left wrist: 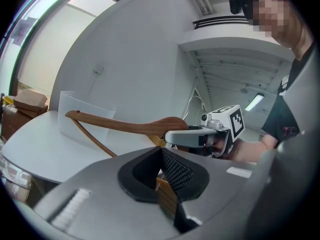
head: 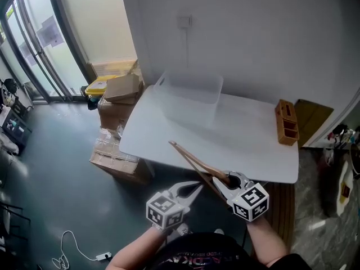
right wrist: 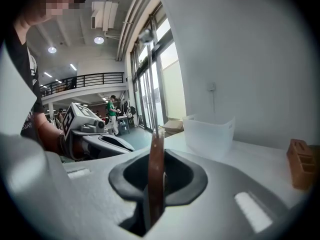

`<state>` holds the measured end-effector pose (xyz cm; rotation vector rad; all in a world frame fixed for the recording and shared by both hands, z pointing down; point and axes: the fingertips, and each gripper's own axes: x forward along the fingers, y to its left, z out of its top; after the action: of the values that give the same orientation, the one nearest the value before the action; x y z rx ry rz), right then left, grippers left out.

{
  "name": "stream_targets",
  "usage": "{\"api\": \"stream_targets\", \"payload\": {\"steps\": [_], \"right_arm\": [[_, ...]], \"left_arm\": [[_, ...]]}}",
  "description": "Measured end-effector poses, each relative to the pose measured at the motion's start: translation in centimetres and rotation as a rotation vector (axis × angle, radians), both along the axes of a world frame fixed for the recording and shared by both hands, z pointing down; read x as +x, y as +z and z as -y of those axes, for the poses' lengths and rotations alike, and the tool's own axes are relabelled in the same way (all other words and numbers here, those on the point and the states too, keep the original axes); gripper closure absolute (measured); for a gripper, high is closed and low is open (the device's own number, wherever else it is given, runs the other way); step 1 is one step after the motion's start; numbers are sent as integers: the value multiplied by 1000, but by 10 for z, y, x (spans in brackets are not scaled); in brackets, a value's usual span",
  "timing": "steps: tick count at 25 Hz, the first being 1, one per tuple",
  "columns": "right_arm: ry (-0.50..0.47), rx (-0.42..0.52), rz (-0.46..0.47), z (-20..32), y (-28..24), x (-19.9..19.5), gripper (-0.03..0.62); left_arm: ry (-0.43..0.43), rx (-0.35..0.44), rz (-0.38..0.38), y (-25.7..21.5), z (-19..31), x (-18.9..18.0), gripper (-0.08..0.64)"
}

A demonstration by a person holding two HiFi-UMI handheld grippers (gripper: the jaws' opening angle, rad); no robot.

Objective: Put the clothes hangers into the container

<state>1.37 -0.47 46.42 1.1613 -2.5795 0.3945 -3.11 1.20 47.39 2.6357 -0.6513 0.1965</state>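
Observation:
One wooden clothes hanger [head: 194,161] hangs in the air over the near edge of the white table [head: 242,139]. Its far tip points toward the translucent container [head: 194,80]. My right gripper [head: 225,180] is shut on the hanger near its neck; in the right gripper view the wood [right wrist: 155,169] stands edge-on between the pads. My left gripper [head: 194,189] sits just left of it. In the left gripper view a strip of wood [left wrist: 166,194] fills the gap between its pads. The hanger's arm [left wrist: 120,125] stretches toward the container [left wrist: 75,116], which looks empty.
A small wooden box [head: 286,121] stands at the table's right edge. Cardboard boxes [head: 121,91] are stacked on the floor left of the table, beside glass doors. The wall runs right behind the container.

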Motion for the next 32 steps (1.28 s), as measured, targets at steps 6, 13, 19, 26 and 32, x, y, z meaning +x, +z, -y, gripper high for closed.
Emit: {"api": "stream_targets", "payload": {"steps": [6,13,19,26,32], "right_arm": [[22,48,-38,19,-10,-7,537],[18,83,-77,36,-24,-10,537],[-14,107,-118,63,-32,0,537],[-98,124,-155,111,-41,13,537],[-200,168,-229,169,-55,32,537]], "left_arm": [[29,25,0,-6,22,-7,555],[33,49,2,-14,36,-13,555],[9,60,1,-19,59,-5,555],[-53,80,6,-27,108,11,555],[-95,90,3,-33,163,36,555]]}}
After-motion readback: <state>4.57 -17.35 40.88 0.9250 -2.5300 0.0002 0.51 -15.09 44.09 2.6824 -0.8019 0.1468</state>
